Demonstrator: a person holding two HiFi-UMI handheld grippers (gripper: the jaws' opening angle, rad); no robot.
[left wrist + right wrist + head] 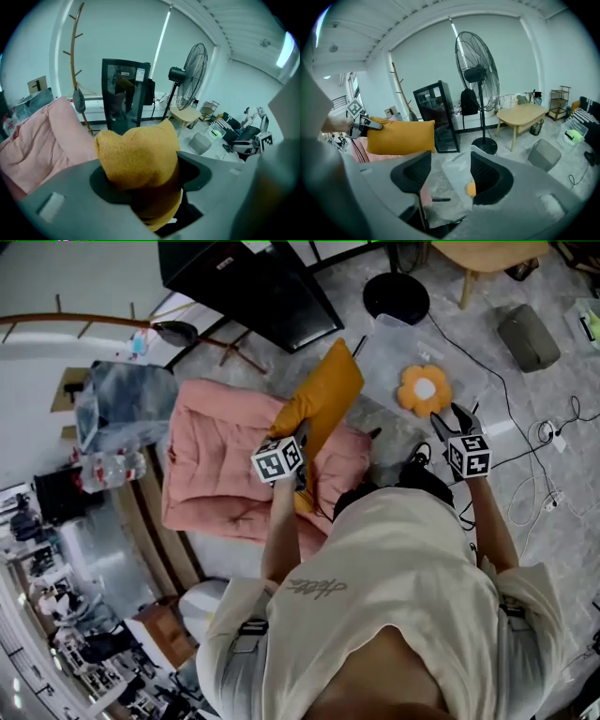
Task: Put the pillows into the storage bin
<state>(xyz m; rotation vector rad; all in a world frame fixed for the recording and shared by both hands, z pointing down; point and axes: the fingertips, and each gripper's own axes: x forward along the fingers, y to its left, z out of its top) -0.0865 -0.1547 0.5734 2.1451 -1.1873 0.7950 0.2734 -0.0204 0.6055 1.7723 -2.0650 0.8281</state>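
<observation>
The person's pale shirt (412, 587) fills the near part of the head view, and both arms reach out away from it. The left gripper (146, 179) has its jaws clamped on a corner of the yellow pillow (136, 154). The pillow is up in the air, over the big pink cushion (220, 465), and its far end points to the storage bin (389, 348). The right gripper (450, 176) is on the right. Its jaws are apart and nothing is held between them. Through the gap you see only the floor and the bin.

The pink cushion lies on the left, on the grey stone floor (562, 512). It looks soft and puffy. To the right of it, a bit farther away, the clear storage bin sits on the floor. A small orange flower pillow (424, 390) lies in it. White cables (547, 435) curl on the floor to the right of the bin.

Farther off stands a black cabinet with a glass door (124, 93). A thin wooden coat stand (75, 61) is to its left. A tall black fan (476, 70) stands to its right, then a low wooden table (525, 115). A grey box (528, 336) sits on the floor near the table. At the very back are a pale wall and a long white window blind (440, 51).
</observation>
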